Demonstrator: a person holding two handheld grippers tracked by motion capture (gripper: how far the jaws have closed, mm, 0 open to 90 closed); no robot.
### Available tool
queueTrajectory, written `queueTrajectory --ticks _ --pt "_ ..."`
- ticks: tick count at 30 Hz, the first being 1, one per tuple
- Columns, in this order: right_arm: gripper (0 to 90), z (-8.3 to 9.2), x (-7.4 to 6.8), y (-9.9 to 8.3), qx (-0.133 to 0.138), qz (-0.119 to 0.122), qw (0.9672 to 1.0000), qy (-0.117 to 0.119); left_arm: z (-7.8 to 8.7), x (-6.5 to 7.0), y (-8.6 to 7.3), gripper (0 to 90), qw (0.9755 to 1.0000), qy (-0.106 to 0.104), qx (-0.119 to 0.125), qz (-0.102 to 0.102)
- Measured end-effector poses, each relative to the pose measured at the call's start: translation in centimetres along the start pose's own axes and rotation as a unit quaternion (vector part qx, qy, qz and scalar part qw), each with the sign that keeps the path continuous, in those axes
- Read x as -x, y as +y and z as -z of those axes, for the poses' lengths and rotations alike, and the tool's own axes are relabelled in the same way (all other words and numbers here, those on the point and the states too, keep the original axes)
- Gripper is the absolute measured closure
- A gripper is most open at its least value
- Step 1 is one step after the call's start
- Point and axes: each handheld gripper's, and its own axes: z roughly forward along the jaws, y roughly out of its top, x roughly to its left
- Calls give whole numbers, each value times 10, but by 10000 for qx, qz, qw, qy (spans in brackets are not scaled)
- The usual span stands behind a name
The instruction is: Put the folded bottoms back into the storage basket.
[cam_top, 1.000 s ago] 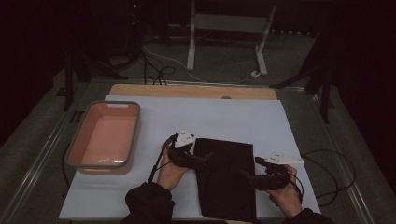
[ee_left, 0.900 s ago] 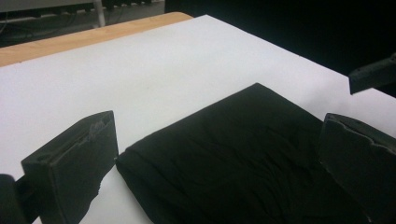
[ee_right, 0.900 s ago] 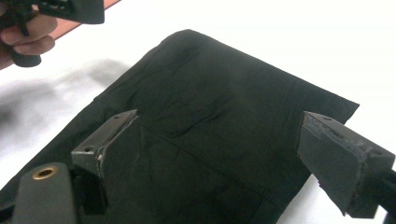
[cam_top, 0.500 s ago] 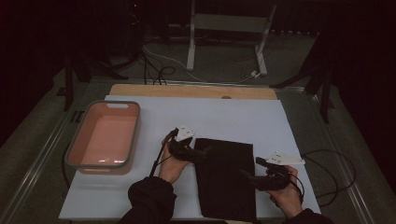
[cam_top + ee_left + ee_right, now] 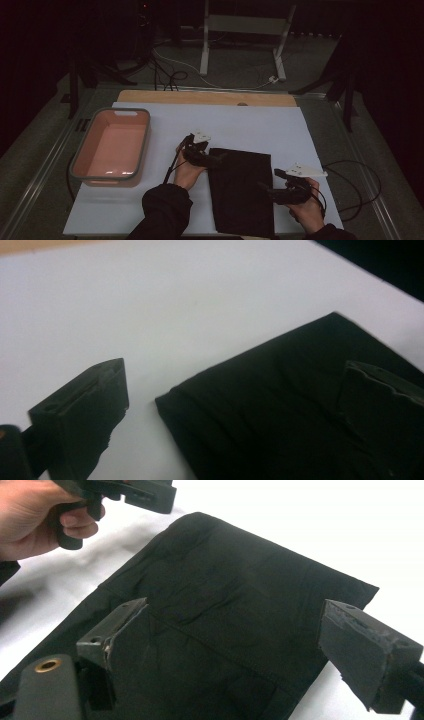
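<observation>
A black folded cloth (image 5: 242, 192) lies flat on the white table cover (image 5: 250, 125), near the front edge. My left gripper (image 5: 215, 159) is at the cloth's far left corner, jaws open. In the left gripper view the left gripper (image 5: 230, 410) straddles that corner of the cloth (image 5: 280, 390), one jaw over bare white and the other over fabric. My right gripper (image 5: 268, 190) is open over the cloth's right side. In the right gripper view the right gripper (image 5: 240, 640) has the cloth (image 5: 225, 580) spread beneath its wide-apart jaws, and the left gripper (image 5: 145, 492) appears at top left in a hand.
A pink tray (image 5: 142, 145) with a grey rim stands at the table's left, with nothing inside. A wooden strip (image 5: 200, 97) runs along the far edge. A black cable (image 5: 352, 180) loops on the right side. A metal stand (image 5: 240, 30) stands on the floor beyond.
My left gripper has shifted a little farther from the person, toward the cloth's far left corner. The right gripper has barely moved.
</observation>
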Motion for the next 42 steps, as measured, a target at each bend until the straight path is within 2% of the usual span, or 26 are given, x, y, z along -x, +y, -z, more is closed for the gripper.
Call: queueTrajectory --ticks 9,21,25,30,33,36,37,39,41,42 --pt "143 0 1 0 5 -20 10000 6 -18 0 2 162 9990 171 -408 34" --pt "144 0 1 -1 -1 -12 10000 3 -29 -9 -3 341 9977 153 -628 198" --pt "144 0 1 -1 2 -20 10000 14 -32 -8 -6 411 9968 21 -760 239" --pt "144 0 0 -1 -2 -7 10000 18 -32 -8 -4 463 9952 -162 -809 533" --pt "144 -1 0 -1 -9 -5 10000 17 -32 -9 -5 553 9929 -476 -874 657" --pt "145 -1 0 -1 -14 -1 10000 38 -32 -6 -5 648 9926 -540 -913 596" --pt "145 -1 0 -1 -18 6 10000 37 -32 -4 -6 727 9928 -570 -919 513" --pt "145 -1 0 -1 -22 5 10000 39 -31 -4 -5 816 9935 -575 -852 492" --pt "145 -1 0 -1 -24 -1 10000 36 -29 -4 -4 862 9940 -575 -798 481" --pt "145 -1 0 -1 -26 -6 10000 53 -25 -3 -2 868 9951 -520 -721 427"
